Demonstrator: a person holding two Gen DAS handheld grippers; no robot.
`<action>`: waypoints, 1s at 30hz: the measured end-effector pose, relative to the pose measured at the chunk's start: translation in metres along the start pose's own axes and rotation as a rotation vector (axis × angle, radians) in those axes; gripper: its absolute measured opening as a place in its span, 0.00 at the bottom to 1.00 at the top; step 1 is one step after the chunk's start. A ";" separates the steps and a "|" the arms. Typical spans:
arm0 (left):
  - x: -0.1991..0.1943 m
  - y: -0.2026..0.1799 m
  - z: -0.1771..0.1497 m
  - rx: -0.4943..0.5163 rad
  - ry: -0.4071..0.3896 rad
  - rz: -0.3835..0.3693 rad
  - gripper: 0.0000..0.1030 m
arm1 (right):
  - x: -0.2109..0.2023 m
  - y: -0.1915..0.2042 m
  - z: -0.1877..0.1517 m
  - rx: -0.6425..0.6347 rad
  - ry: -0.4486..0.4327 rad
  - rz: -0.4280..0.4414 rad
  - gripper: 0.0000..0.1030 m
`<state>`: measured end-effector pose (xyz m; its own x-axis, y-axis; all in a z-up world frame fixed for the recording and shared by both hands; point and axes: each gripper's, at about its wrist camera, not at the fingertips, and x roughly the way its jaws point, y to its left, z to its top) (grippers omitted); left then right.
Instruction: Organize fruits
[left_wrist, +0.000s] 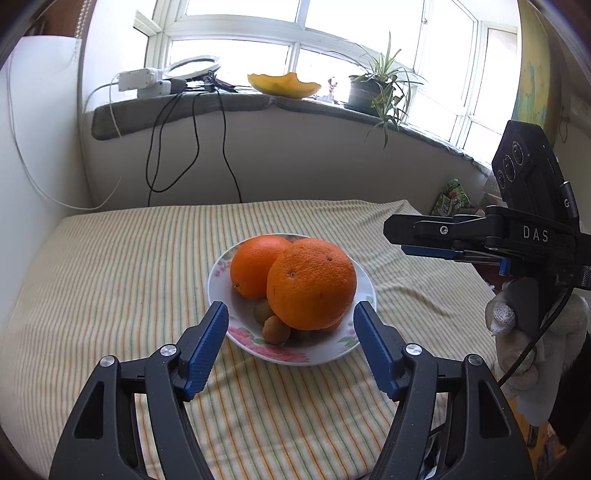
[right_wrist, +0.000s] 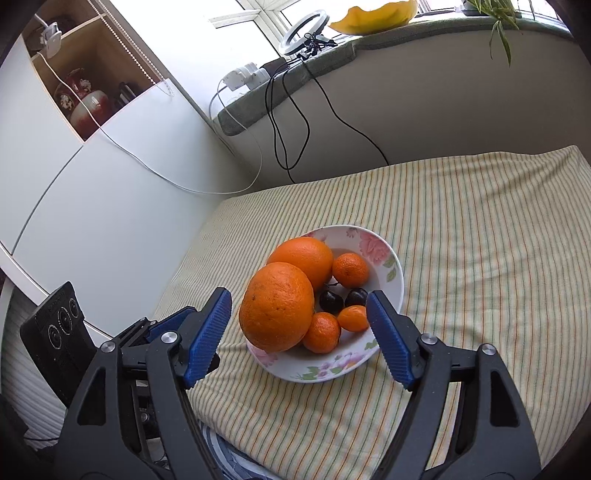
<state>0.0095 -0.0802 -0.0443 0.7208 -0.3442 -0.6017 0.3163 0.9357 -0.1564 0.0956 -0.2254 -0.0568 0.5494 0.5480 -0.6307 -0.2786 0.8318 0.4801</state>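
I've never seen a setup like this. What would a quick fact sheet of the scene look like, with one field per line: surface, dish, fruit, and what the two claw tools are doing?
Surface: yellow-and-green striped cloth
Dish: white floral-rimmed ceramic bowl, resting on the cloth
Large fruit: two big round oranges, near one leaning against far one
Small fruit: three small mandarins, two dark round plums; brownish small fruits seen from the left view
Left gripper: open, empty, facing the bowl
Right gripper: open, empty, facing the bowl
Background: windowsill with potted green plant

My left claw (left_wrist: 291, 319) gapes wide before the white floral-rimmed ceramic bowl (left_wrist: 364, 282), where two big oranges (left_wrist: 311, 283) top small brown fruits (left_wrist: 272, 329).
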 end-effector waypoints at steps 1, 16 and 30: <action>-0.001 0.001 0.000 0.001 0.002 0.003 0.71 | -0.003 0.001 -0.002 -0.009 -0.012 -0.011 0.80; -0.021 0.009 -0.010 -0.029 -0.002 0.098 0.78 | -0.048 0.030 -0.039 -0.170 -0.202 -0.302 0.98; -0.024 0.013 -0.012 -0.038 -0.002 0.108 0.78 | -0.058 0.026 -0.052 -0.116 -0.244 -0.341 1.00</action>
<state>-0.0116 -0.0591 -0.0409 0.7505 -0.2412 -0.6153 0.2132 0.9696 -0.1200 0.0151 -0.2315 -0.0396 0.7915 0.2146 -0.5723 -0.1275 0.9737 0.1888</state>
